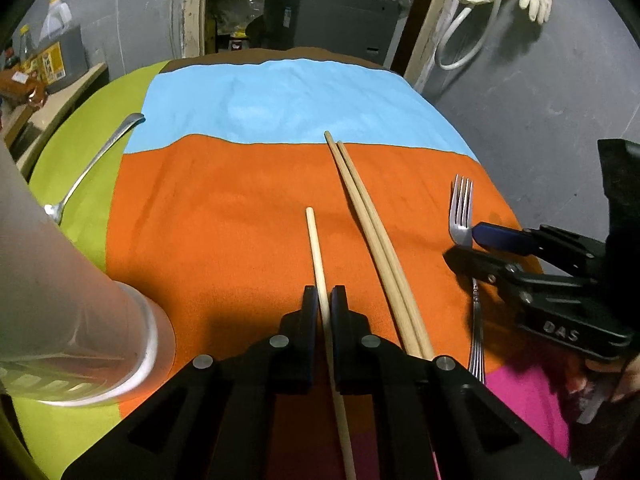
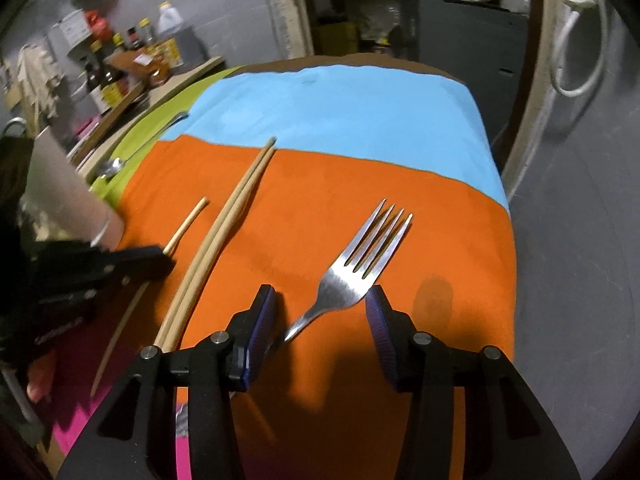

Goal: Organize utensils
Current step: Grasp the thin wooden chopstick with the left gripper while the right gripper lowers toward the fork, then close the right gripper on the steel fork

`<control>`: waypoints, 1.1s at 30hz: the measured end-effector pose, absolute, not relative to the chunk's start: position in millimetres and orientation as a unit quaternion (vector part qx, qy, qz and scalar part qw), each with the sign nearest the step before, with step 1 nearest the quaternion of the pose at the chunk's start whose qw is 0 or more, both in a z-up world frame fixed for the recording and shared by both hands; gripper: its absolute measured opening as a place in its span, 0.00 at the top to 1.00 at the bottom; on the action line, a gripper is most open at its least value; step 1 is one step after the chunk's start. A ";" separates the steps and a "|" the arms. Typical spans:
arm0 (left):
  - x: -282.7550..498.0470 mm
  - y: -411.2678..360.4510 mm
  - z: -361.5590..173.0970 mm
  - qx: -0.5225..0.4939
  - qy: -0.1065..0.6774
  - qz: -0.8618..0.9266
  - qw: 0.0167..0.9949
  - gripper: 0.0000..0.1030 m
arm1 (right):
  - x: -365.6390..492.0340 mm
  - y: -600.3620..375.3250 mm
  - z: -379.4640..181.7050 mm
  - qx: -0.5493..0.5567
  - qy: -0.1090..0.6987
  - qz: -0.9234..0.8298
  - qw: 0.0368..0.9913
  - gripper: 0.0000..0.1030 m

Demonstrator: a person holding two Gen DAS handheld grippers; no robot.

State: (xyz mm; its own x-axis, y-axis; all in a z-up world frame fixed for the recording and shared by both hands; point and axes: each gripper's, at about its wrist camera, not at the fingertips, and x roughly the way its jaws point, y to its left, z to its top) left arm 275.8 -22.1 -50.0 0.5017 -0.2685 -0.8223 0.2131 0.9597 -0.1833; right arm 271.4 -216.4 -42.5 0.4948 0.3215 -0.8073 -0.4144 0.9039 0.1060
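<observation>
My left gripper [image 1: 325, 296] is shut on a single pale chopstick [image 1: 315, 240] that points away over the orange cloth. A pair of wooden chopsticks [image 1: 368, 224] lies just right of it; the pair also shows in the right wrist view [image 2: 236, 204]. My right gripper [image 2: 320, 308] is open, its jaws on either side of the neck of a silver fork [image 2: 360, 256] lying on the cloth. The fork [image 1: 461, 208] and right gripper [image 1: 464, 246] show at the right of the left wrist view. A spoon [image 1: 92, 160] lies on the green cloth at far left.
A translucent cup [image 1: 80, 304] lies tipped at the near left. The table is covered in a blue, orange, green and pink cloth [image 1: 256, 100]. A side shelf with bottles [image 2: 120, 64] stands left of the table. The table's right edge [image 2: 508, 216] drops to grey floor.
</observation>
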 end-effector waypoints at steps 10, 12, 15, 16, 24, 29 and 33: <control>273.4 -16.0 -48.3 -0.051 0.475 -0.147 0.866 0.96 | 300.6 -202.2 -45.6 -0.048 0.434 0.191 0.879 0.54; 273.9 -14.8 -47.9 -0.055 0.476 -0.148 0.865 0.96 | 302.6 -200.3 -45.0 -0.048 0.429 0.195 0.881 0.55; 272.9 -16.6 -47.2 -0.054 0.473 -0.145 0.867 0.96 | 304.8 -191.2 -45.3 -0.067 0.423 0.194 0.882 0.58; 272.8 -17.2 -47.5 -0.052 0.472 -0.145 0.868 0.96 | 306.0 -186.9 -45.7 -0.077 0.422 0.193 0.883 0.62; 269.2 -20.9 -48.4 -0.041 0.464 -0.141 0.874 0.96 | 312.4 -177.1 -48.0 -0.080 0.419 0.177 0.887 0.79; 261.3 -23.3 -44.9 -0.052 0.450 -0.157 0.878 0.98 | 298.1 -194.2 -37.6 -0.018 0.394 0.189 0.899 0.81; 252.5 -24.5 -34.4 -0.055 0.420 -0.158 0.892 0.98 | 270.1 -198.1 -21.1 -0.018 0.342 0.197 0.919 0.81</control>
State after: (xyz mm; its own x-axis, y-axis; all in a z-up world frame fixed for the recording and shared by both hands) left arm 252.5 -24.5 -34.4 0.5982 -0.3276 -0.7313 0.2351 0.9442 -0.2306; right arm 270.1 -198.1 -21.1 0.6882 0.3494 -0.6358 -0.3741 0.9218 0.1017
